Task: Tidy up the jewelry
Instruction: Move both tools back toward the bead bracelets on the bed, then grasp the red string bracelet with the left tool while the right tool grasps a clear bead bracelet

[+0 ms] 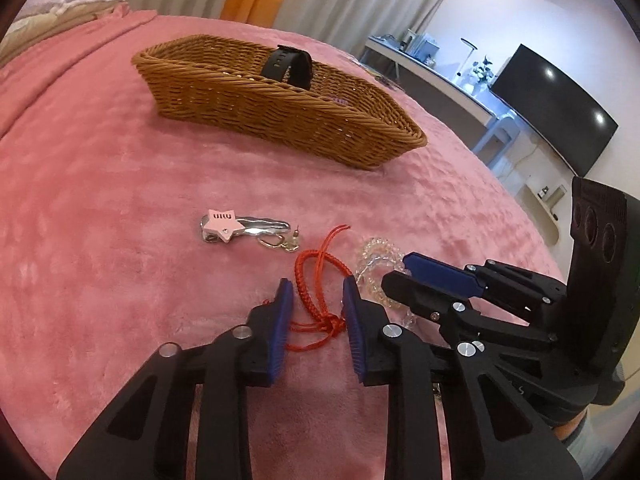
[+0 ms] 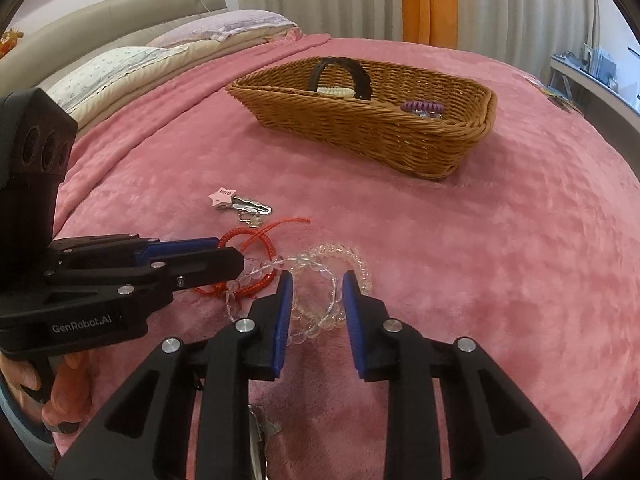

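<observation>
A pink plush bedspread (image 1: 120, 184) carries an oblong woven wicker basket (image 1: 280, 120), already holding a black watch (image 1: 290, 68). Nearer than the basket lie a braided red cord bracelet (image 1: 316, 276) and a clear glass bead bracelet (image 2: 320, 292). The left gripper (image 1: 318, 300) straddles the cord, the right gripper (image 2: 316, 292) the beads; both stand unclenched, pads not yet pressing. Pickup seems underway: next, pinch each, then lift toward the basket.

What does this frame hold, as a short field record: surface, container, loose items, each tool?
surface: pink blanket on a bed
container: wicker basket, black watch inside
loose items: star hair clip, red cord bracelet, clear bead bracelet
left tool: straddles the red cord, pads not pressing it
right tool: straddles the clear beads, gap visible at both pads
</observation>
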`<state>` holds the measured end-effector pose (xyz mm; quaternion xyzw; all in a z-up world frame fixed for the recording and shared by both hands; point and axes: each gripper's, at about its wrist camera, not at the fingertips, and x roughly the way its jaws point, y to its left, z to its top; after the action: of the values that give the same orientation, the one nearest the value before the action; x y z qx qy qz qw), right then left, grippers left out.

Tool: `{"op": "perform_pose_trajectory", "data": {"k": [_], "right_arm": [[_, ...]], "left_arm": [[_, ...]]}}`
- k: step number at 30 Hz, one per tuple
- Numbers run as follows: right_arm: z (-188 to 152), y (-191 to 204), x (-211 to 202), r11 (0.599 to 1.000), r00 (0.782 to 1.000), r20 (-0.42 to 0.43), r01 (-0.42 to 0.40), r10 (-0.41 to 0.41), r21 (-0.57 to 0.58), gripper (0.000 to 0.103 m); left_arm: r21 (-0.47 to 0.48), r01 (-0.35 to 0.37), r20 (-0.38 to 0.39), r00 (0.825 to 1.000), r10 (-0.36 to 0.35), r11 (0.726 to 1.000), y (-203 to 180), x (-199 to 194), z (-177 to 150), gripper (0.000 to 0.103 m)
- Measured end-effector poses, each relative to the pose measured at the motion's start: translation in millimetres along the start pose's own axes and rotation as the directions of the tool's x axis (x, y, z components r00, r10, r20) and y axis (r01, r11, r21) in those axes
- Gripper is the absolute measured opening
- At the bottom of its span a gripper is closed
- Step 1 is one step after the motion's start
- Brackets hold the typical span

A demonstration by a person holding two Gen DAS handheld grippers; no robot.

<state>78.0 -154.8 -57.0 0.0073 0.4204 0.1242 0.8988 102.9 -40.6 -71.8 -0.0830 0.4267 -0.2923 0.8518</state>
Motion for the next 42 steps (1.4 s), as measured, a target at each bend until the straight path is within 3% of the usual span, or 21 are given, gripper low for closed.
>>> {"op": "perform_pose_trajectory", "data": {"k": [1,6,11,13,20,25,30,35,42], "right_arm": [[0,-1,0,1.000,1.000,0.003,0.003,-0.003,0.004,0.023],[1,-2,3,1.000,1.000,-0.007,-0.005,0.005,0.010,0.023],[2,-6,6,0.999,0.999,-0.022,-0.037,0.038,0.022,0.023],[2,-7,4,0.999,0.999,-0.012,-0.034,0.035,0.025,0.006],[-1,-4,-1,0.999,1.000,0.013,-0.029,0.028,0.014,0.006],[-3,-8,-16,0.999,0.996,0.080,-0.034,0.032,0.035,0.006],[-6,-27,-32,0.994,0.996,0.090,0.020,-0.029,0.103,0.006],[-16,-55,-37,0.980,0.994,0.040,0.098,-0.107,0.172,0.006],[-22,-71,-31,0.970,0.996,-0.014,0.085,-0.084,0.226,0.012]], "left_arm": [[-0.009,0.001,-0.006,1.000,-0.001,1.000,2,1,0,0.012],[-0.011,0.005,-0.012,1.000,-0.005,1.000,4,2,0,0.005],[0.008,-0.007,0.001,1.000,0.007,1.000,1,0,-2,0.003],[0.004,-0.003,0.011,1.000,0.003,1.000,1,-1,-2,0.003],[-0.011,0.001,0.046,0.999,0.000,1.000,6,-7,-2,0.002],[-0.021,0.017,0.053,0.998,-0.016,1.000,9,-8,-3,0.003],[-0.021,0.031,0.045,0.999,-0.030,0.999,13,-8,-5,0.003],[-0.014,0.032,0.041,0.999,-0.031,0.999,11,-8,-6,0.002],[-0.015,0.033,0.039,0.999,-0.033,0.999,10,-7,-6,0.003]]}}
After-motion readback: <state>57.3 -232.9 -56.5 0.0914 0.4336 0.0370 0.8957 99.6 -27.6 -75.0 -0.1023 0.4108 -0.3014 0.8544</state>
